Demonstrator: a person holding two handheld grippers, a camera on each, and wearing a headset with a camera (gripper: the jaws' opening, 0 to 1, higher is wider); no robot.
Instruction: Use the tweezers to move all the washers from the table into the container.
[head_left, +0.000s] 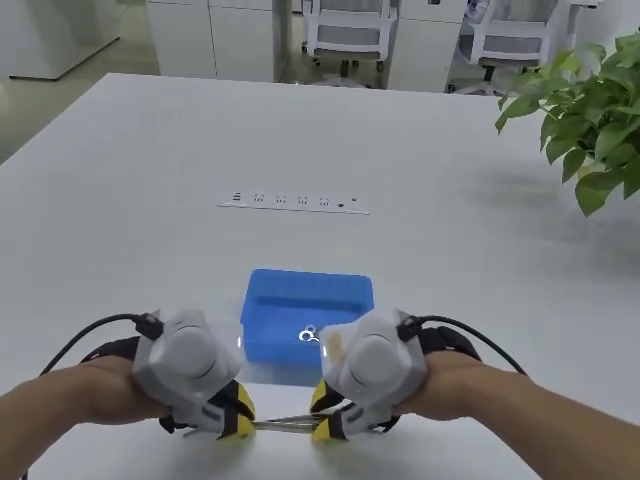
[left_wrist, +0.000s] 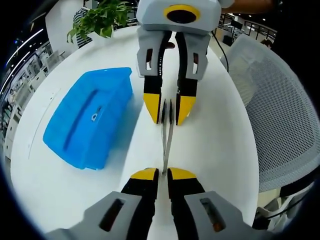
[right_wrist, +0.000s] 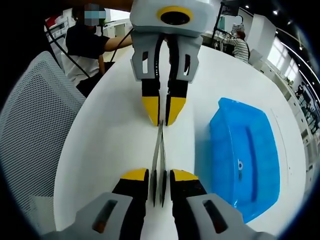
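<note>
left gripper (head_left: 236, 424) — yellow-tipped jaws pinched on tweezers' joined end | tweezers (head_left: 285, 424) — thin steel, level between both grippers, above white table (head_left: 450, 200) | container (head_left: 305, 296) — blue plastic tub just behind, washers (head_left: 308, 335) inside, count unclear | right gripper (head_left: 330, 422) — jaws narrow, clasping the splayed arms

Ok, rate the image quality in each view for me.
Head view: soft even light, sharp, faint shadow beside the potted plant. Left gripper view: fisheye bows the table edge; blue container sharp. Right gripper view: same bowing, tweezers crisp.
</note>
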